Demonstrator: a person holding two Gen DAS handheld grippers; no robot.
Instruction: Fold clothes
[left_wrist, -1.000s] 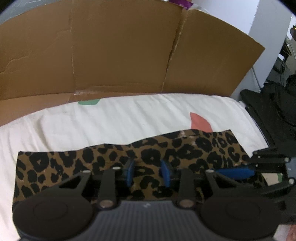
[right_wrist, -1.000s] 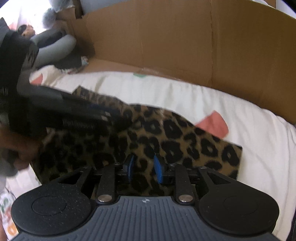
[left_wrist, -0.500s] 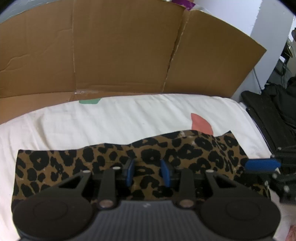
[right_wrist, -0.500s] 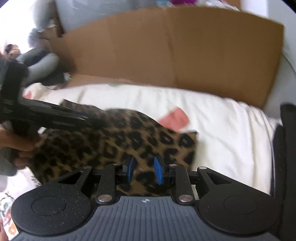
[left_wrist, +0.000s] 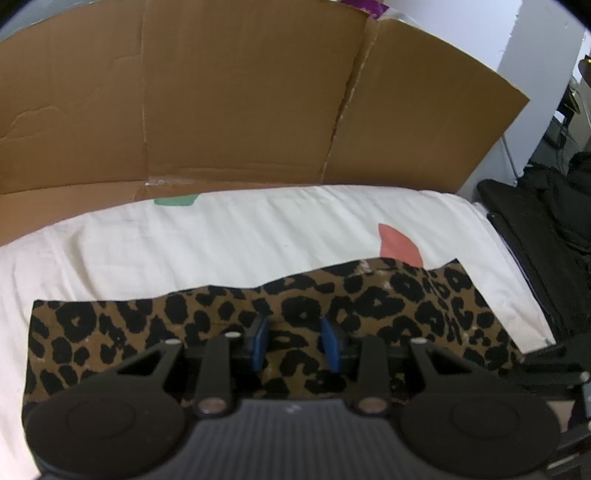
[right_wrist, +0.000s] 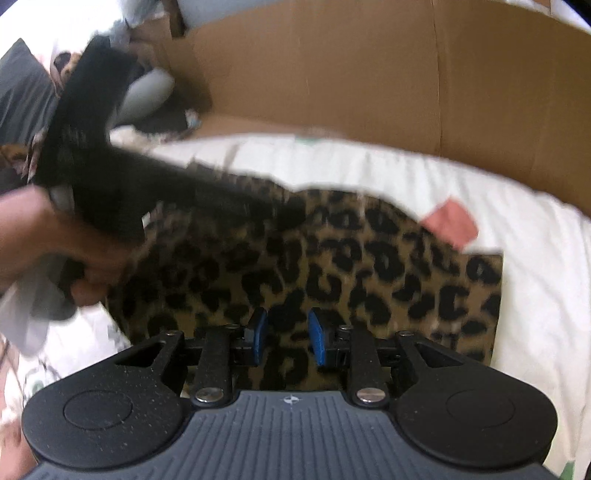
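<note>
Leopard-print garment (left_wrist: 369, 306) lying flat on the white bed sheet (left_wrist: 221, 236), a brown cardboard wall (left_wrist: 240, 103) behind.

Both tongs hover over its near edge with blue pads spread, pinching nothing: the left tongs (left_wrist: 294, 345) above the middle, the right tongs (right_wrist: 286, 336) nearer its right end. A hand (right_wrist: 55, 243) grips the blurred left tool.

One leopard-print garment (left_wrist: 369, 306), two hand-held grippers (left_wrist: 293, 345).

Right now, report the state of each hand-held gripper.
Left hand-held gripper: open, holding nothing, over the leopard-print garment.
Right hand-held gripper: open, holding nothing, over the same garment.
</note>
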